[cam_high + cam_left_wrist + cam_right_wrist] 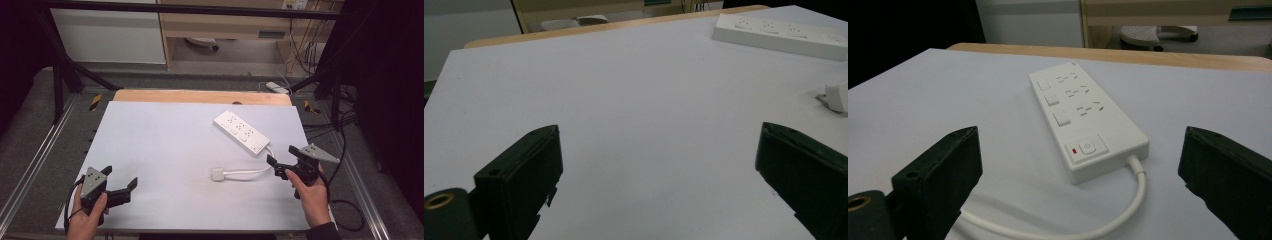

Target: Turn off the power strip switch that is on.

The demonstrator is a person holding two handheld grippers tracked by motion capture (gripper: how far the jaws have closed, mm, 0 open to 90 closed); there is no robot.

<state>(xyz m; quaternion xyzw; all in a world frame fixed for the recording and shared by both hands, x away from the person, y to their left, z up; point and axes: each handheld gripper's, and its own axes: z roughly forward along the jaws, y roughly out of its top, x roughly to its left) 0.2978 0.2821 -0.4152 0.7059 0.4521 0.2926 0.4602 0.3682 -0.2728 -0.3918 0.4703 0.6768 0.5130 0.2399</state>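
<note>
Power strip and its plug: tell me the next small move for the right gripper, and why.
Probably ease the right gripper down and left toward the plug. Its jaws stand open and hold nothing, the white cord curls just below them, and the power strip lies flat ahead. The plug rests loose on the table, nearer this gripper than the left gripper, which is open too.

Both tools (pixel 120 176) (pixel 281 156) wide open

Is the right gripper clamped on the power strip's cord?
No, the right gripper has its jaws spread wide apart, with the power strip and its cord lying free between them.
</note>
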